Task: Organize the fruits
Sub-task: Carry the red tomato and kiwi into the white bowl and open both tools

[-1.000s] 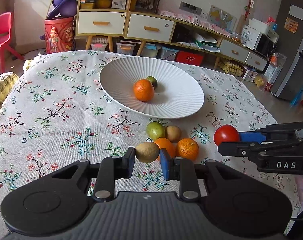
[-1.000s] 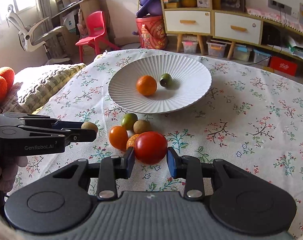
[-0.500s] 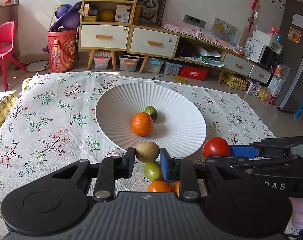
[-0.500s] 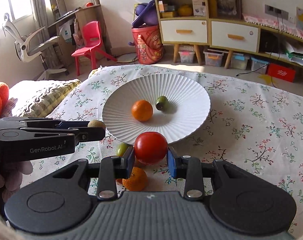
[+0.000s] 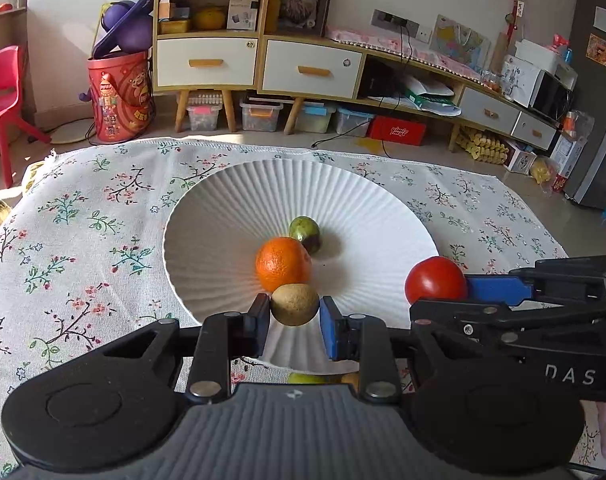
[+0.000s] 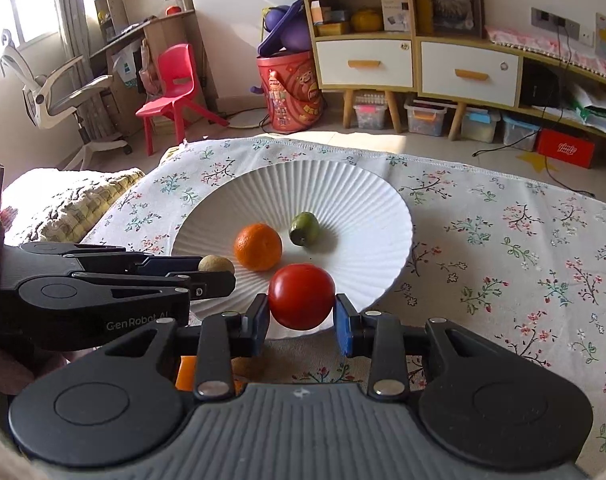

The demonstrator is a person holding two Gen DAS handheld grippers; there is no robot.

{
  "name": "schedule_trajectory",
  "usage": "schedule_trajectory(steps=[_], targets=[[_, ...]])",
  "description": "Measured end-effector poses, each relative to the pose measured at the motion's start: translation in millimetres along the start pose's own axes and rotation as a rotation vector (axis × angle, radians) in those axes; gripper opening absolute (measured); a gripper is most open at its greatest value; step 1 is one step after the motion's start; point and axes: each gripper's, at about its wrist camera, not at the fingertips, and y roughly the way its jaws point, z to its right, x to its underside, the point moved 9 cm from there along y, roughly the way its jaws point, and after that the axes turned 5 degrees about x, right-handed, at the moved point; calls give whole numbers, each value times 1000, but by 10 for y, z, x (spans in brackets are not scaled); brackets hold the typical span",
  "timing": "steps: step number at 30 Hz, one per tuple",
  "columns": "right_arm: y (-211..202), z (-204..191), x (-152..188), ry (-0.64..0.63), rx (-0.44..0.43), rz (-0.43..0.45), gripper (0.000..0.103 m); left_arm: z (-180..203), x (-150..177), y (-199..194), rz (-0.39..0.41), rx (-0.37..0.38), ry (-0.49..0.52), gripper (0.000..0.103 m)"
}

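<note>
A white ribbed plate [image 5: 223, 208] [image 6: 355, 184] on the floral tablecloth holds an orange [image 5: 283, 264] [image 6: 258, 246] and a small green fruit [image 5: 304, 232] [image 6: 304, 229]. My left gripper [image 5: 295, 314] is shut on a brown kiwi [image 5: 295, 304] [image 6: 215, 264] and holds it over the plate's near rim. My right gripper [image 6: 302, 312] is shut on a red tomato [image 6: 302, 296] [image 5: 435, 285] above the plate's near right rim. Both grippers are side by side.
More fruits lie on the cloth below the grippers, mostly hidden: a green one [image 5: 303, 378] and an orange one [image 6: 185, 372]. A cushion [image 6: 71, 200] lies at the table's left. Cabinets [image 5: 263, 64] and a red chair [image 6: 171, 92] stand beyond the table's far edge.
Both grippers have lifted their fruits off the cloth and moved forward over the plate's near rim. The loose fruits on the cloth have dropped below the grippers, nearly out of sight.
</note>
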Motion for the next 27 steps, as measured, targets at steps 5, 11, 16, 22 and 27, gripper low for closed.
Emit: schedule_trajectory(steps=[5, 11, 16, 22, 27], targets=[[83, 55, -38, -14, 4, 7, 31, 2, 8, 133, -19, -15, 8, 11], [181, 112, -81, -19, 6, 2, 31, -22, -29, 223, -13, -28, 32, 11], [275, 139, -121, -13, 3, -2, 31, -37, -49, 263, -2, -17, 39, 11], [356, 128, -123, -19, -6, -9, 32, -11, -65, 304, 3, 5, 56, 11], [371, 143, -144, -12, -25, -12, 32, -31, -66, 300, 5, 11, 59, 11]])
